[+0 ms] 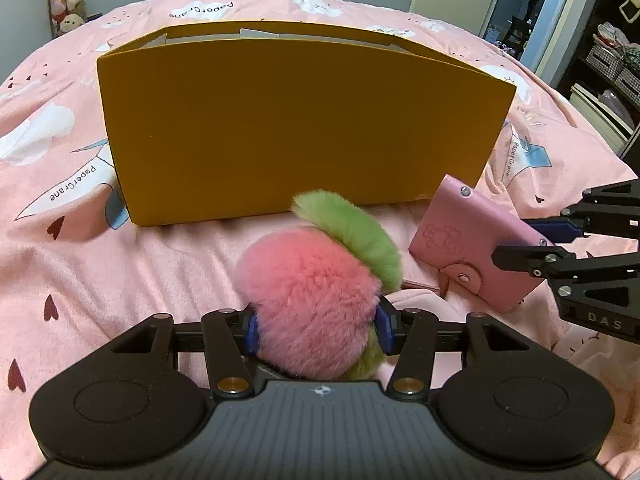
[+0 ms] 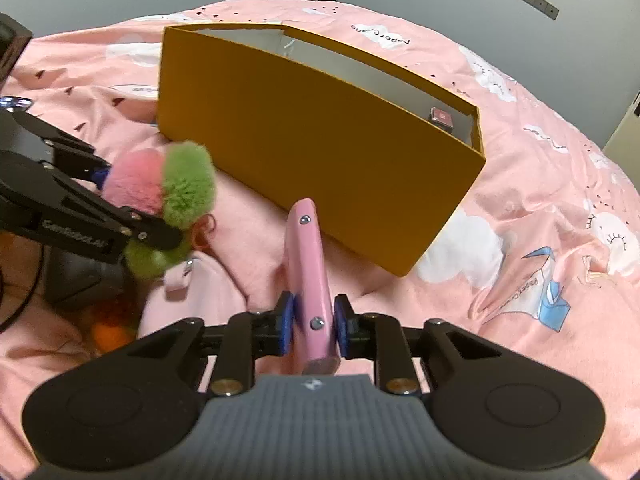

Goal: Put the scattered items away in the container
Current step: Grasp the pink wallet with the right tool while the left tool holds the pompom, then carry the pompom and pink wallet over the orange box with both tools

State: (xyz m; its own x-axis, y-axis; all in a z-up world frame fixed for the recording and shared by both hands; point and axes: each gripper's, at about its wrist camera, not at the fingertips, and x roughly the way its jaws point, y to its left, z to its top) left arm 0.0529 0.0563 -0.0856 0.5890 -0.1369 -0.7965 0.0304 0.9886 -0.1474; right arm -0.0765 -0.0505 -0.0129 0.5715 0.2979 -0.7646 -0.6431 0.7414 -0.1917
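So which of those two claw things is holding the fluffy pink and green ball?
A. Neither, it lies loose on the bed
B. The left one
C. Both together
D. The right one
B: the left gripper has its blue pads pressed into the fluffy pink and green ball, while the right gripper is clamped on a pink card wallet instead.

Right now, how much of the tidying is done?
One small dark item already lies inside the yellow box. In hand: the left gripper clamps the pink and green pompom, and the right gripper clamps the pink card holder. Both must go in, plus the pink pouch on the bed.
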